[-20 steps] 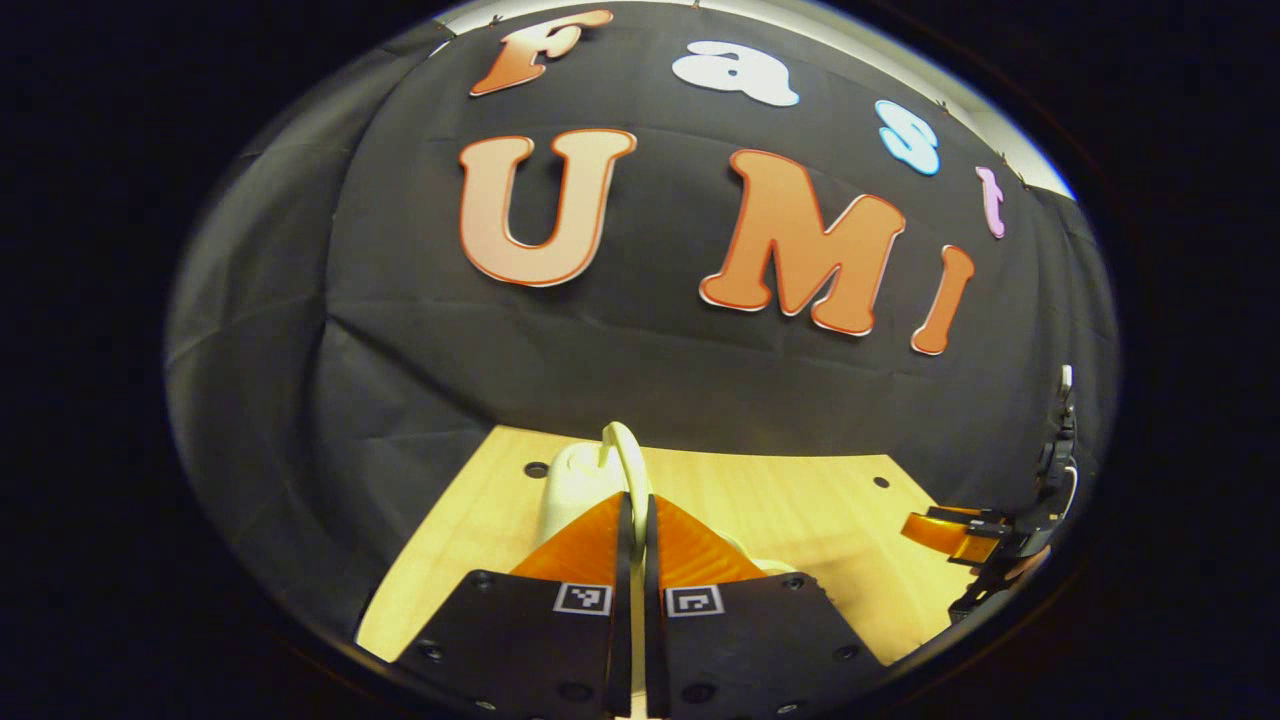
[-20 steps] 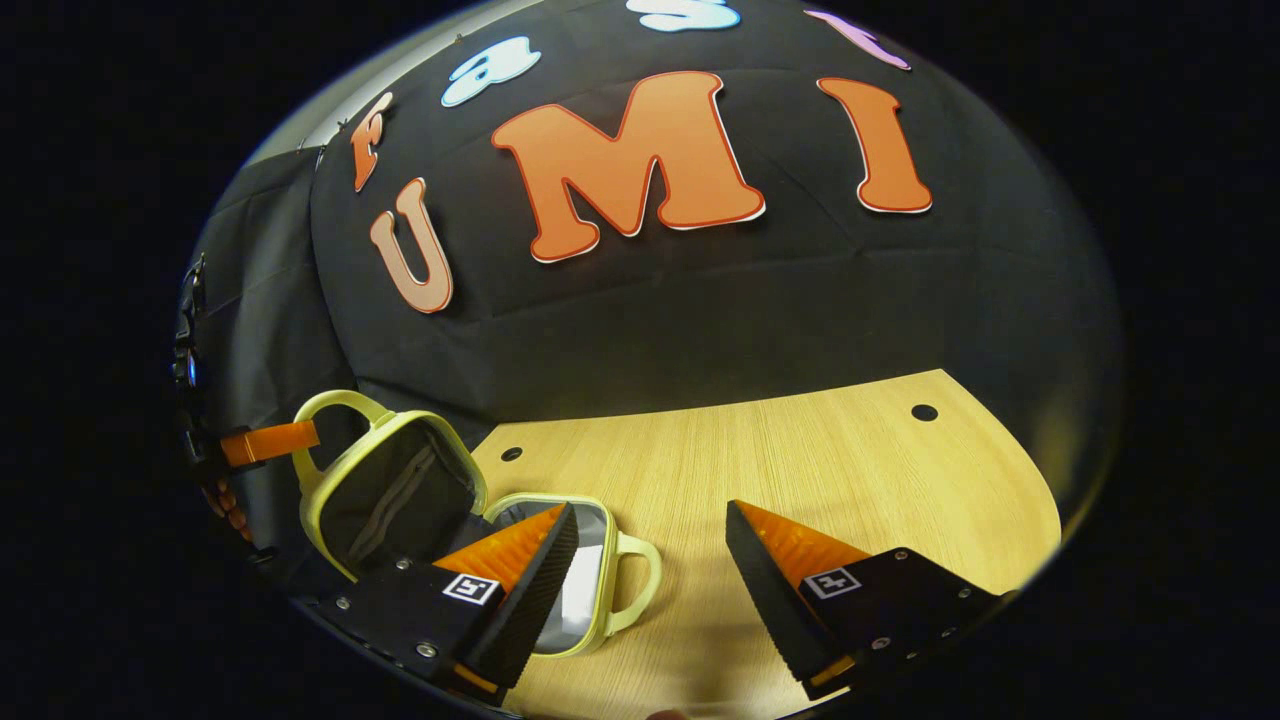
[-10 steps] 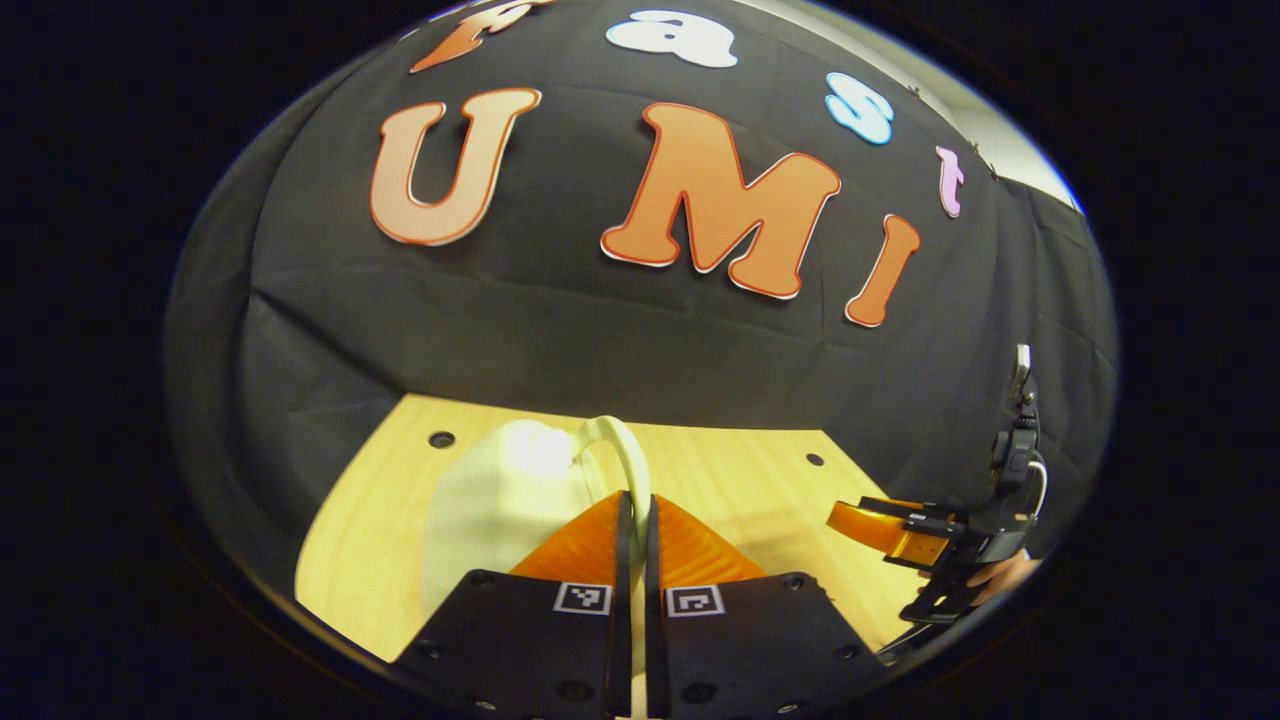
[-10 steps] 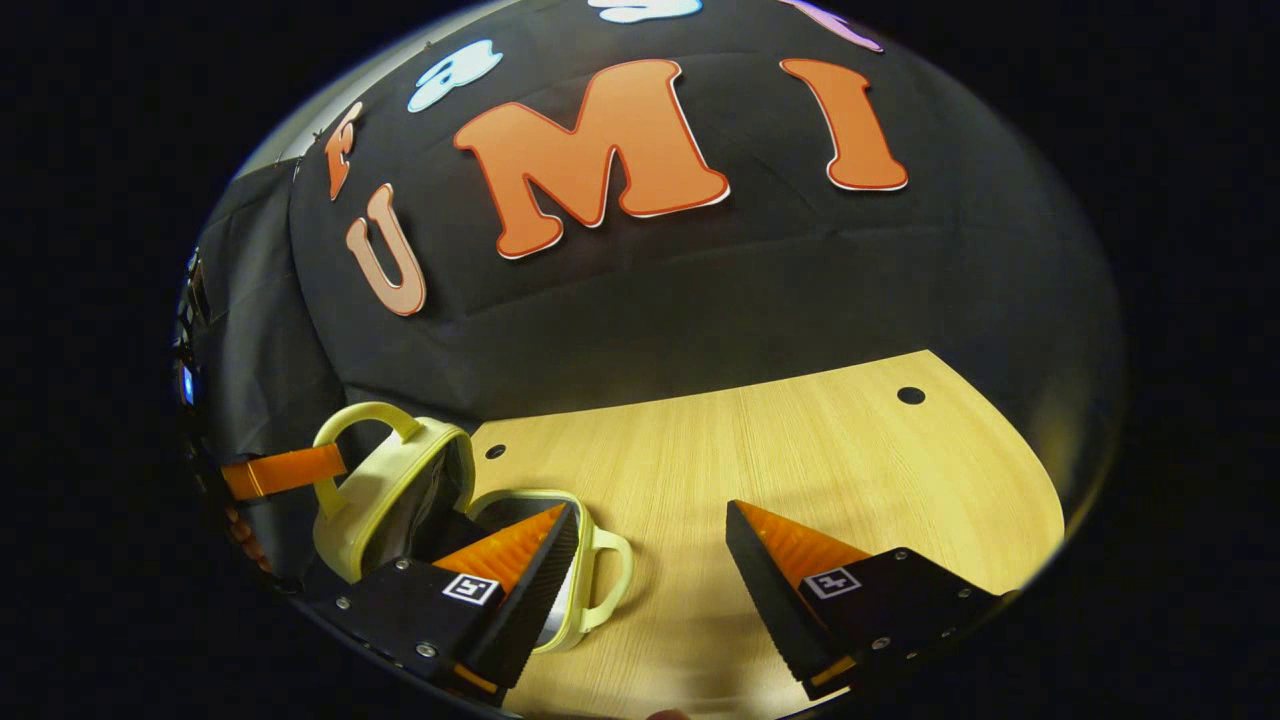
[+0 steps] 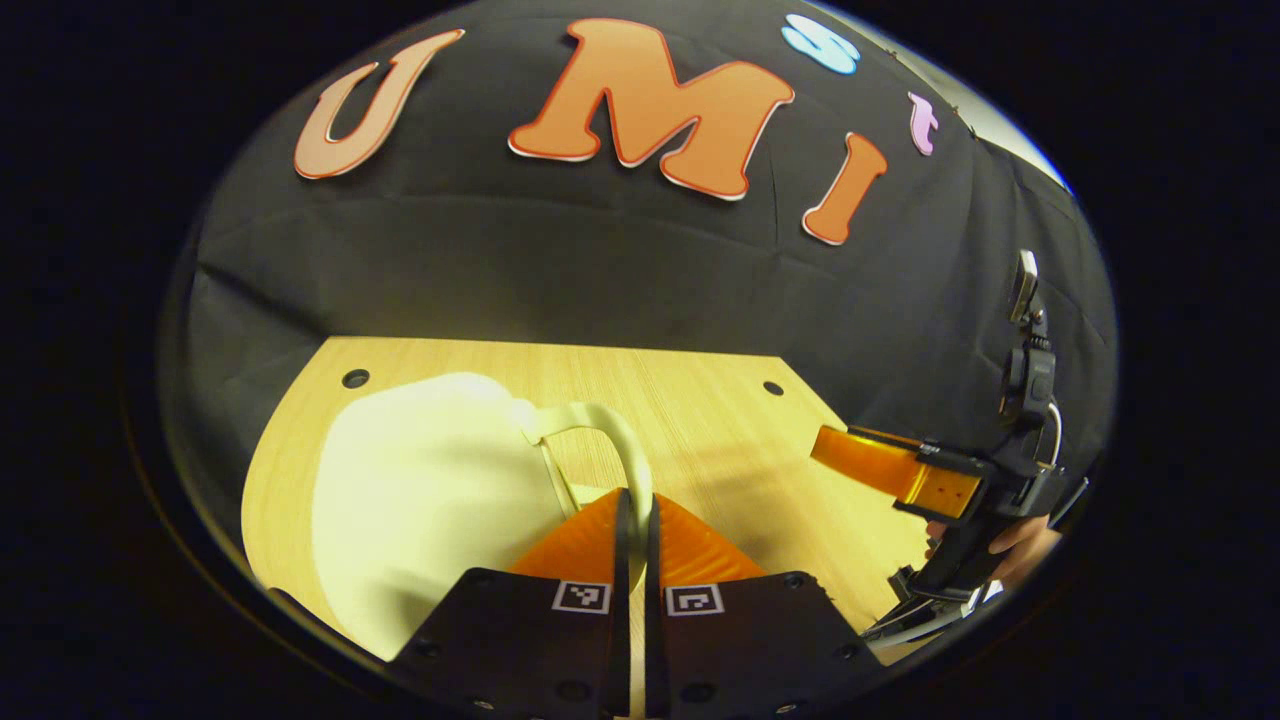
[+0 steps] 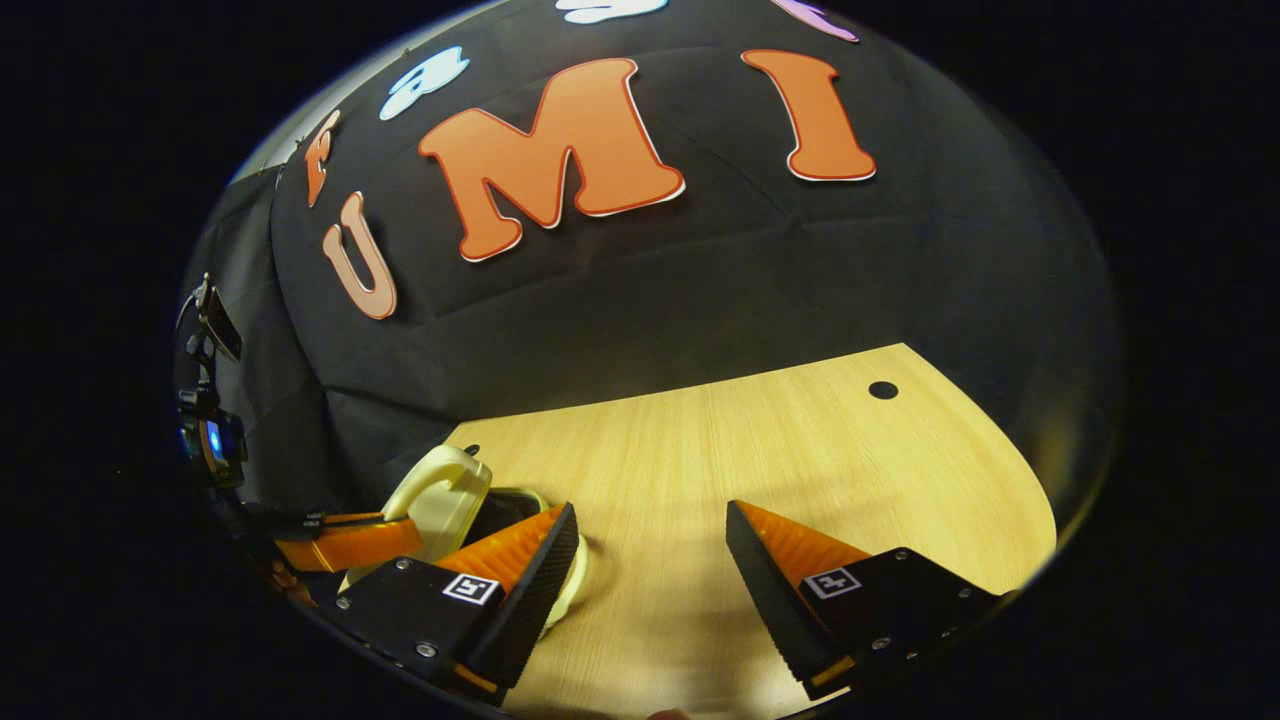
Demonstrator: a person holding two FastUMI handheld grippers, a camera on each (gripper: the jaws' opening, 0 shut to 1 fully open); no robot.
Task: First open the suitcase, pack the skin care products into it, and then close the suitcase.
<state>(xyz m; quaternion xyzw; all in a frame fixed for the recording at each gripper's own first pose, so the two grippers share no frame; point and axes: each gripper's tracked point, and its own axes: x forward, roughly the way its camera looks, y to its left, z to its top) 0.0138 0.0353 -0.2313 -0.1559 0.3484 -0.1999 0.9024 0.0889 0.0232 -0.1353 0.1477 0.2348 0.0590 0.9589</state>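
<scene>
The pale yellow suitcase lies on the wooden table, its lid handle clamped in the left gripper and nearly down, so closing looks almost finished, while the right gripper waits spread apart beyond.
</scene>
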